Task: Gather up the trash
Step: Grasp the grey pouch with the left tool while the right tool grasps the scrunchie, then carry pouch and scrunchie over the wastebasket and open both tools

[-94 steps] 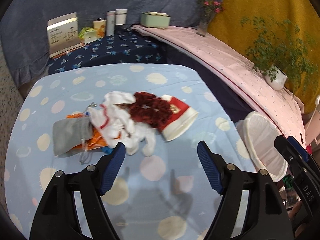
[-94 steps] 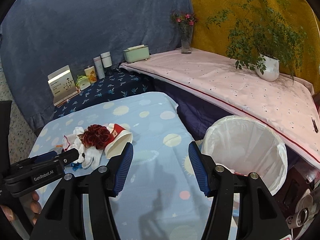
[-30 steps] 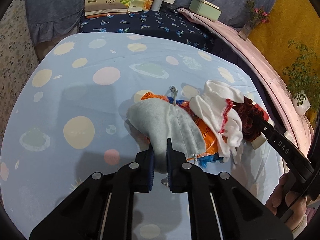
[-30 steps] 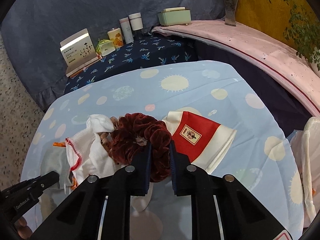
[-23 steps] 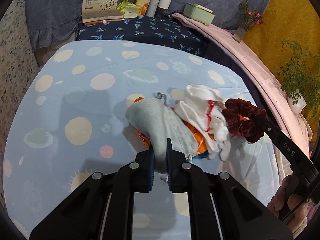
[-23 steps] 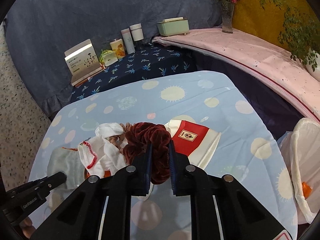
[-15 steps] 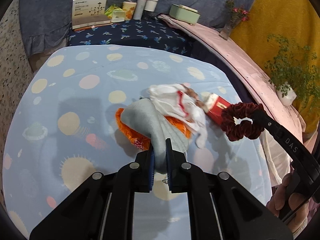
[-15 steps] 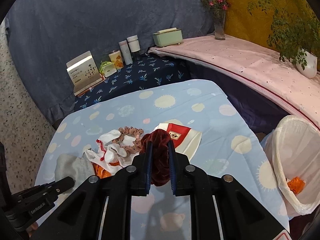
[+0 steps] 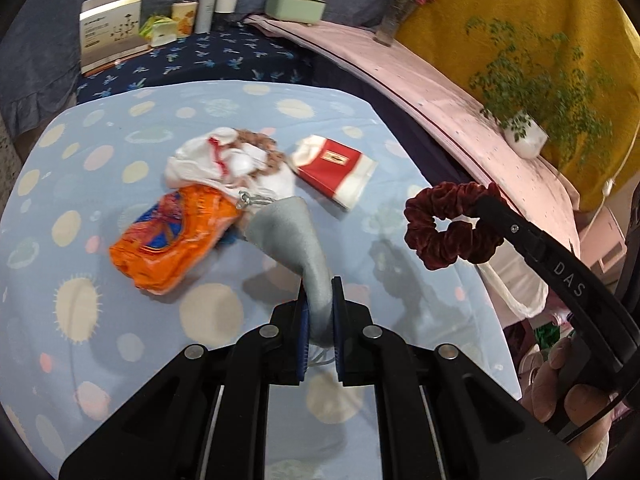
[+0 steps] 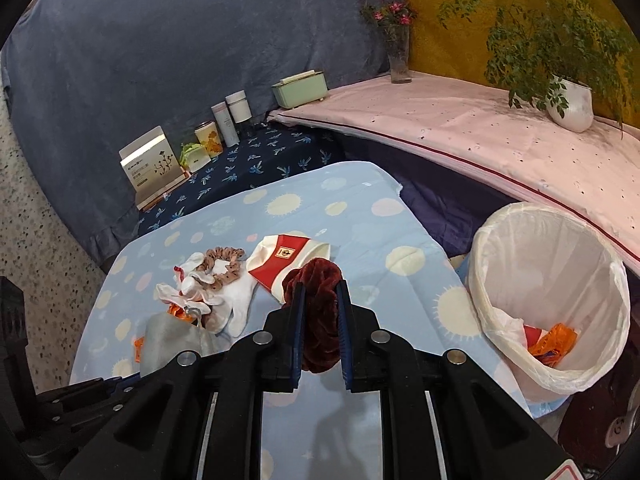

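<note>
grey fabric pouch (image 9: 294,236) is pinched between the pads of the left tongs (image 9: 319,334), its free end hanging clear above the worktop (image 9: 120,312), which carries a pale blue dotted cloth. dark red velvet scrunchie (image 10: 318,312) is clamped in the right tongs (image 10: 320,336), lifted off the surface; in the left wrist view it hangs between the pile and the bin side. remaining on the worktop: an orange snack wrapper (image 9: 172,236), a white glove with red trim (image 9: 208,160), a brown patterned scrunchie (image 10: 224,264) lying on the glove, and a red and white paper cup (image 9: 336,172) on its side just beside them. the wrapper and glove lie close under the pouch; whether the pouch's cord touches them cannot be told. white-lined bin (image 10: 552,292) stands off the worktop's right edge, holding orange and red scraps. a hand (image 9: 568,400) grips the right tool's handle.
</note>
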The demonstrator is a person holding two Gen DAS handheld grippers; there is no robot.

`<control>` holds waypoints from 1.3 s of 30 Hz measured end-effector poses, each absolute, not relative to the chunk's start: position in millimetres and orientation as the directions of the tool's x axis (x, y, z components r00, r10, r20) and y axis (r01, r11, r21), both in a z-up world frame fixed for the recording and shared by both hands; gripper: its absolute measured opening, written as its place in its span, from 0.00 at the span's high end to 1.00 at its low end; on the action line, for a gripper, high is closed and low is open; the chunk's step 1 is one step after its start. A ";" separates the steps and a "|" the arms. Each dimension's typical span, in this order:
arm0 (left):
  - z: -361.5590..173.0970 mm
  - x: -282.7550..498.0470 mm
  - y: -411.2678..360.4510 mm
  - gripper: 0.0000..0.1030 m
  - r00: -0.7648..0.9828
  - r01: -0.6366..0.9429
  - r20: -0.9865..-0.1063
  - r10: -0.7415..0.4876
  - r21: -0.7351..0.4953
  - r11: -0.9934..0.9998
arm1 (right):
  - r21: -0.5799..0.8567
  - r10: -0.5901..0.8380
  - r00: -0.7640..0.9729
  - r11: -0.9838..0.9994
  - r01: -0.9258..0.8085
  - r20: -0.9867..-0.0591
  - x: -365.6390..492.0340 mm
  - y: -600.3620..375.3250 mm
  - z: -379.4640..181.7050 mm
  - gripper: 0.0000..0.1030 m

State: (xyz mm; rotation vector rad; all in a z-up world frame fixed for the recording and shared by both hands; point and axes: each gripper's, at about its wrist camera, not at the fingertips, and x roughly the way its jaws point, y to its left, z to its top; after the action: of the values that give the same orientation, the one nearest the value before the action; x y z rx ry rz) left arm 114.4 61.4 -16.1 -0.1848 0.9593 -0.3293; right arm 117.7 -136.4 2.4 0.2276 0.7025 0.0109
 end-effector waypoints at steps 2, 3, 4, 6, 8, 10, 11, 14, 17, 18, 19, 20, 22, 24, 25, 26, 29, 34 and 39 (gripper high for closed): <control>-14.6 113.0 48.9 0.91 0.524 0.217 -0.770 -0.363 -0.291 0.932 | 0.215 0.080 0.766 0.974 0.077 -0.637 112.2 -144.5 2.9 0.87; -14.2 111.9 44.3 0.91 0.522 0.226 -0.770 -0.366 -0.289 0.930 | 0.217 0.076 0.768 0.973 0.083 -0.636 109.1 -149.3 3.3 0.87; -13.4 111.8 38.1 0.91 0.519 0.236 -0.771 -0.370 -0.286 0.928 | 0.219 0.072 0.769 0.972 0.089 -0.635 106.5 -153.1 3.5 0.87; -12.1 112.5 26.6 0.91 0.513 0.255 -0.772 -0.376 -0.281 0.925 | 0.222 0.064 0.773 0.970 0.102 -0.632 101.1 -161.8 3.8 0.87; -10.7 113.6 16.7 0.91 0.508 0.270 -0.772 -0.381 -0.277 0.922 | 0.228 0.053 0.775 0.966 0.119 -0.630 95.7 -172.7 3.7 0.87; -9.5 115.1 6.5 0.91 0.503 0.286 -0.773 -0.387 -0.273 0.918 | 0.234 0.043 0.777 0.963 0.136 -0.628 91.4 -183.3 3.0 0.87; -9.1 115.5 2.3 0.91 0.502 0.293 -0.773 -0.389 -0.271 0.917 | 0.239 0.039 0.777 0.960 0.145 -0.628 89.3 -189.3 3.0 0.87; -6.8 118.8 -11.4 0.91 0.496 0.313 -0.773 -0.396 -0.266 0.912 | 0.245 0.022 0.779 0.955 0.170 -0.627 83.5 -202.9 2.1 0.87; -3.2 123.9 -23.0 0.91 0.489 0.326 -0.769 -0.411 -0.276 0.904 | 0.249 0.007 0.781 0.949 0.191 -0.624 78.9 -215.9 2.0 0.87; -2.0 125.7 -26.5 0.91 0.486 0.330 -0.769 -0.416 -0.279 0.902 | 0.252 0.001 0.783 0.947 0.199 -0.622 77.1 -220.8 2.5 0.87; -1.2 127.2 -30.2 0.91 0.484 0.334 -0.768 -0.419 -0.280 0.900 | 0.254 -0.004 0.784 0.945 0.206 -0.620 75.6 -225.3 2.8 0.87; 0.1 128.7 -35.2 0.91 0.484 0.339 -0.768 -0.420 -0.278 0.899 | 0.256 -0.009 0.785 0.943 0.212 -0.619 75.5 -228.8 3.3 0.87; 2.1 130.3 -43.8 0.91 0.483 0.351 -0.768 -0.421 -0.270 0.896 | 0.263 -0.019 0.787 0.937 0.229 -0.616 73.6 -238.6 3.2 0.87; 3.2 131.7 -54.3 0.91 0.478 0.368 -0.770 -0.423 -0.261 0.892 | 0.270 -0.030 0.788 0.931 0.246 -0.615 71.3 -248.1 2.1 0.87; 3.5 132.2 -59.0 0.91 0.476 0.375 -0.771 -0.423 -0.256 0.891 | 0.274 -0.036 0.788 0.927 0.257 -0.615 69.5 -253.6 1.1 0.87; 3.8 132.3 -64.1 0.91 0.474 0.383 -0.772 -0.424 -0.253 0.888 | 0.277 -0.042 0.788 0.923 0.266 -0.615 67.9 -258.8 0.1 0.87; 5.0 133.4 -82.1 0.91 0.465 0.409 -0.773 -0.431 -0.245 0.879 | 0.285 -0.061 0.786 0.912 0.293 -0.615 62.8 -274.4 -2.5 0.87; 7.6 133.9 -113.7 0.91 0.450 0.458 -0.771 -0.450 -0.233 0.858 | 0.298 -0.092 0.782 0.892 0.341 -0.617 53.4 -300.4 -7.6 0.87; 7.2 134.2 -149.0 0.91 0.423 0.511 -0.771 -0.476 -0.231 0.828 | 0.302 -0.121 0.773 0.874 0.381 -0.623 44.2 -322.6 -14.8 0.87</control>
State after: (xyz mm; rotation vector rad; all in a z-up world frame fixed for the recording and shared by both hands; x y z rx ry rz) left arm 134.2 -149.0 7.2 0.0404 0.9506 -0.6179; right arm 44.2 -322.6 -14.8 0.4331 0.6333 -0.2811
